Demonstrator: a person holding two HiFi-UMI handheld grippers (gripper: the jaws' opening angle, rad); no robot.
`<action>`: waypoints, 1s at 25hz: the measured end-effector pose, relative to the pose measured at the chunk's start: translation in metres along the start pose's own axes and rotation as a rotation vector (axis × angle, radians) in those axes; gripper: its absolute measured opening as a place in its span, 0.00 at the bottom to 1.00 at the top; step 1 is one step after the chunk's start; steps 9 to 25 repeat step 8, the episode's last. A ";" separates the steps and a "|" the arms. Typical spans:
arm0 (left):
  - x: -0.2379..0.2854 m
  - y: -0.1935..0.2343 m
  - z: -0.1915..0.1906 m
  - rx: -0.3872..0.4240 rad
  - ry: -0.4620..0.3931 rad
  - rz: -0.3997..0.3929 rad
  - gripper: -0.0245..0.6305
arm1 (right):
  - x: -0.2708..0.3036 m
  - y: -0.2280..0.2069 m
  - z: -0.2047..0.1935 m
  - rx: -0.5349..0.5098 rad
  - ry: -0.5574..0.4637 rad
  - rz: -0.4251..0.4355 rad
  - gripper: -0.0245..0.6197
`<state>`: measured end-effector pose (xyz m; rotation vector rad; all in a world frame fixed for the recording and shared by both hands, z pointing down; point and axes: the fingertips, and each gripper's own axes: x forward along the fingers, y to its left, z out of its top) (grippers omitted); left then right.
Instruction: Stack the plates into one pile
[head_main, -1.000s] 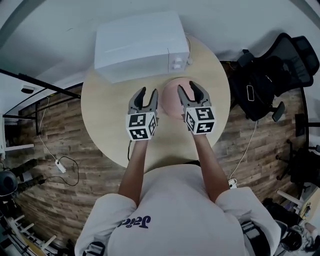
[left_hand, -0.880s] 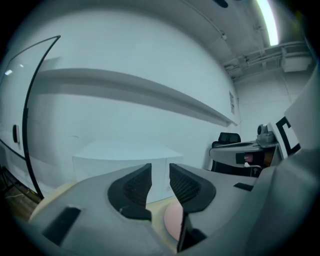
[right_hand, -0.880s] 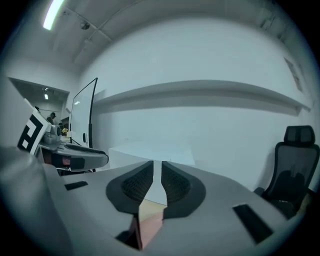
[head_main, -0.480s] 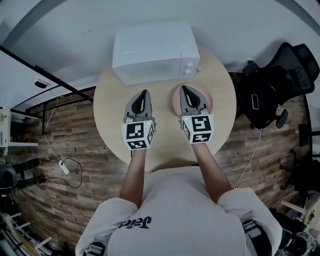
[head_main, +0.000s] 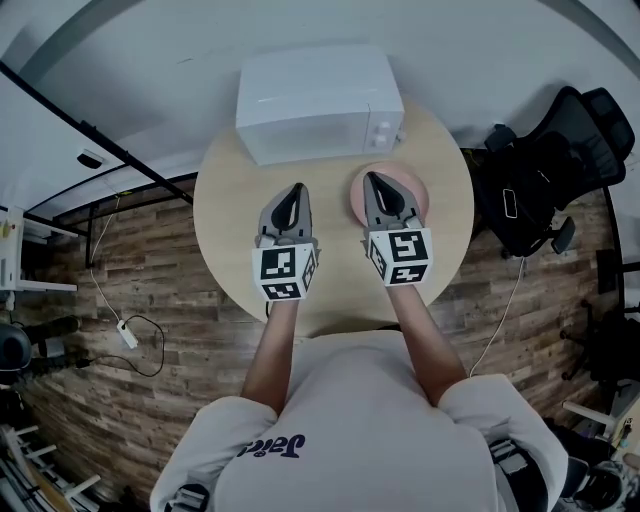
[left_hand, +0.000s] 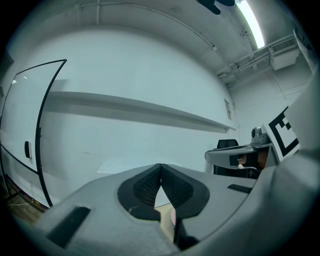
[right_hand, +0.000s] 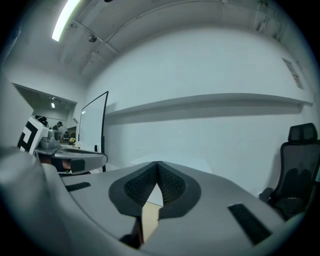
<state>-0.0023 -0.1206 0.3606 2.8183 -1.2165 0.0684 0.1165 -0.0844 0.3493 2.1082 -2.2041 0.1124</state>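
A pink plate (head_main: 415, 196) lies on the right side of the round wooden table (head_main: 230, 230), in front of the microwave. I cannot tell whether it is one plate or a pile. My right gripper (head_main: 373, 182) hangs over the plate's left part and hides it; its jaws are shut with nothing in them. My left gripper (head_main: 297, 191) is beside it over bare tabletop, left of the plate, also shut and empty. In the left gripper view (left_hand: 160, 168) and the right gripper view (right_hand: 157, 165) the ribbed pads meet at their tips and point level at a white wall.
A white microwave (head_main: 315, 100) stands at the table's far edge. A black office chair (head_main: 545, 170) is to the right of the table. A cable with a power strip (head_main: 125, 335) lies on the wooden floor at the left.
Both grippers have gone from wide open to shut with nothing between the jaws. Both have lifted off the table and pulled slightly apart, and the head view has shifted.
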 end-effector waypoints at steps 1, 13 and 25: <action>-0.002 -0.001 -0.002 0.001 0.005 -0.002 0.06 | -0.002 0.002 -0.001 0.000 0.001 0.001 0.06; -0.015 -0.002 -0.012 -0.004 0.026 -0.012 0.06 | -0.008 0.015 -0.010 0.016 0.021 0.017 0.06; -0.015 -0.002 -0.012 -0.004 0.026 -0.012 0.06 | -0.008 0.015 -0.010 0.016 0.021 0.017 0.06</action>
